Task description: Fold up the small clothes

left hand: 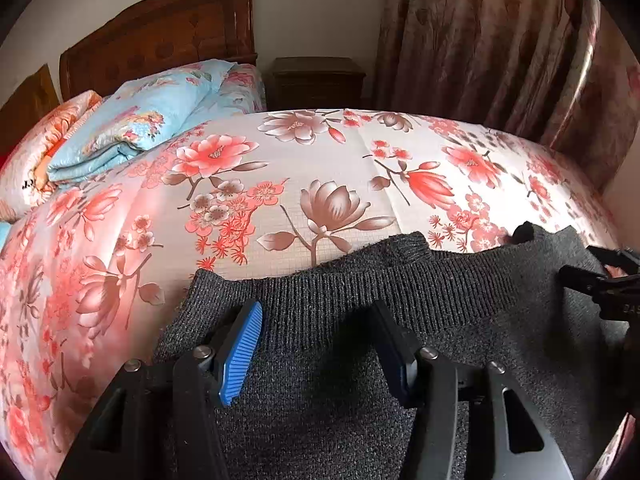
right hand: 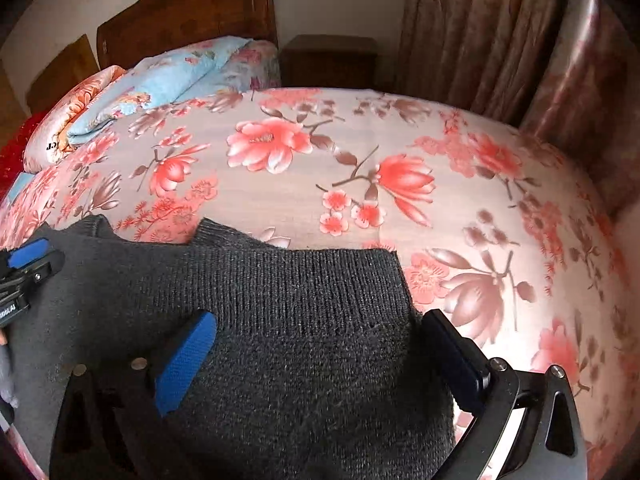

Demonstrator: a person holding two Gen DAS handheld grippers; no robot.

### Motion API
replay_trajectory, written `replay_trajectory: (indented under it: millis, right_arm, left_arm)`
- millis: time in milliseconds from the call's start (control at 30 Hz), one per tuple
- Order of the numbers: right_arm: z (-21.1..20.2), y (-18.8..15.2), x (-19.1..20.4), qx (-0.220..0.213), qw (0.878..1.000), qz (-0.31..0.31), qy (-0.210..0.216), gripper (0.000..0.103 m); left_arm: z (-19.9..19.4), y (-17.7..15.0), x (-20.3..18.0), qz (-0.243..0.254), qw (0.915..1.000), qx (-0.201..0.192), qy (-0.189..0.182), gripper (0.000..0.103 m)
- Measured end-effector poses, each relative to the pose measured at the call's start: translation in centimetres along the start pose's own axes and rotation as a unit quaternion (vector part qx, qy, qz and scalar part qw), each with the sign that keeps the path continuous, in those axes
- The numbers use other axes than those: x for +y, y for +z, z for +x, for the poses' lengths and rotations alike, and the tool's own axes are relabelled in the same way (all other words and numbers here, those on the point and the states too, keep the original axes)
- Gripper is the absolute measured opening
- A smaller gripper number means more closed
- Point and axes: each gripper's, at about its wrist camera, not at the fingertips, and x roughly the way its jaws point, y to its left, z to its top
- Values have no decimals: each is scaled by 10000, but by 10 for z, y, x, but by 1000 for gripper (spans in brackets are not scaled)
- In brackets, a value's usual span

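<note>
Both sets of fingers are spread wide, nothing pinched. The left gripper point(left hand: 318, 344) is hung over the ribbed band of a dark grey knit garment point(left hand: 360, 360), blue pads apart. The right gripper point(right hand: 320, 356) is parked over the garment's right edge, also apart. The garment is laid flat on a bed point(left hand: 280, 168) covered in a pink floral sheet, folded quilts point(left hand: 132, 124) near the headboard point(left hand: 160, 36).

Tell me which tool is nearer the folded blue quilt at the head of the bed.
Left. The left tool sits over the dark knit garment's end on the side toward the blue quilt; the right tool is over the garment's far end.
</note>
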Motion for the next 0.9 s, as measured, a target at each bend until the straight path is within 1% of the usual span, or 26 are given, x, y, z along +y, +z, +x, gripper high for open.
replay_trajectory:
  millis: [100,233,333,433,500,567,633,700,733,800,833,867,900]
  right_arm:
    - [-1,0,-5,2,9999,96,98,103]
    - [-1,-1,-12,-119,9993,220,273,103]
    - [-10,-3,-19,-347,9976,424,431,103]
    - [-22,-7,-21,-682,9956,542,349,103]
    - [-28,-8,-17,-878,9947,451,288,103]
    - [-31,-8,-9,-919,9952,246,221,103]
    - [-30,-8,0,-905,9958,34,98,103]
    - [-34,-10,7,-975,9951,-150,22,103]
    - [-41,-14,12,-1036,9943,-247,-24,103]
    - [-61,-26,25,-1171,9922,-416,126,103]
    - [-71,-35,33,-1226,9908,-506,255,103]
    - [-81,-45,43,-1301,9886,-619,436,103]
    - [-87,-54,51,-1369,9860,-724,620,103]
  left_arm:
    - [0,0,2,-34,10000,-5,-68,59]
    - [0,0,-3,69,10000,6,1,60]
    - [0,0,-2,54,10000,-1,-28,60]
    - [-1,0,-1,57,10000,-17,-25,60]
    - [-2,-1,0,27,10000,-47,-39,60]
    - [-3,-1,0,-6,10000,-73,-54,59]
    - [-9,-2,2,-67,9998,-195,5,54]
    - [-27,-8,4,-232,9989,-417,47,52]
    - [-38,-13,4,-358,9980,-511,-52,52]
    - [-60,-27,0,-543,9954,-648,-459,52]
    - [-70,-35,-6,-514,9942,-731,-602,52]
    - [-76,-42,-13,-426,9936,-808,-666,53]
    - [-82,-51,-23,-242,9933,-895,-696,56]
